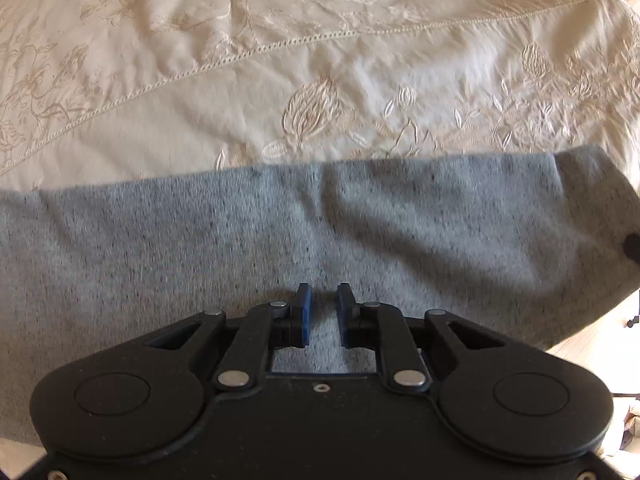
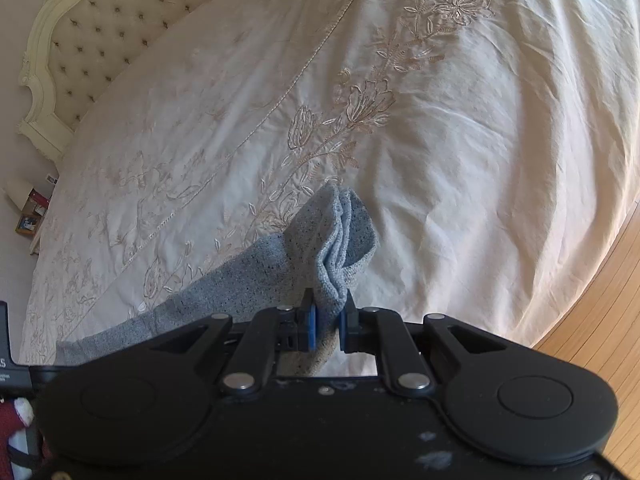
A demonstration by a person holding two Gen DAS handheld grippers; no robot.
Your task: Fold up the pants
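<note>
- Blue-padded fingers [image 1: 301,314] of the left black two-finger gripper [image 1: 323,314] are standing slightly apart over the grey speckled knit pants [image 1: 280,232]; whether they are pinching the cloth seen in the gap I cannot tell.
- Those pants are lying as a wide grey band across the cream embroidered bedspread [image 1: 200,80], their far edge running straight from left to right in the left wrist view.
- Floral stitching and a long hemstitched seam line [image 1: 256,50] are crossing the bedspread beyond the pants.
- A small dark round spot [image 1: 633,245] is sitting at the right end of the grey cloth; what it is cannot be told.
- In the right wrist view, the right black two-finger gripper [image 2: 327,322] is pinching a bunched fold of the pants between its blue pads [image 2: 311,330], with the folded end [image 2: 344,236] rising beyond the fingertips.
- From there the grey cloth is trailing down and to the left across the bedspread.
- Only the right wrist view is showing the cream tufted headboard [image 2: 100,28] at upper left, some boxes [image 2: 32,212] beside the bed, and the wooden plank floor [image 2: 600,320] at right.
- White lettering on a dark part [image 2: 4,360] at the left edge is too cut off to read.
</note>
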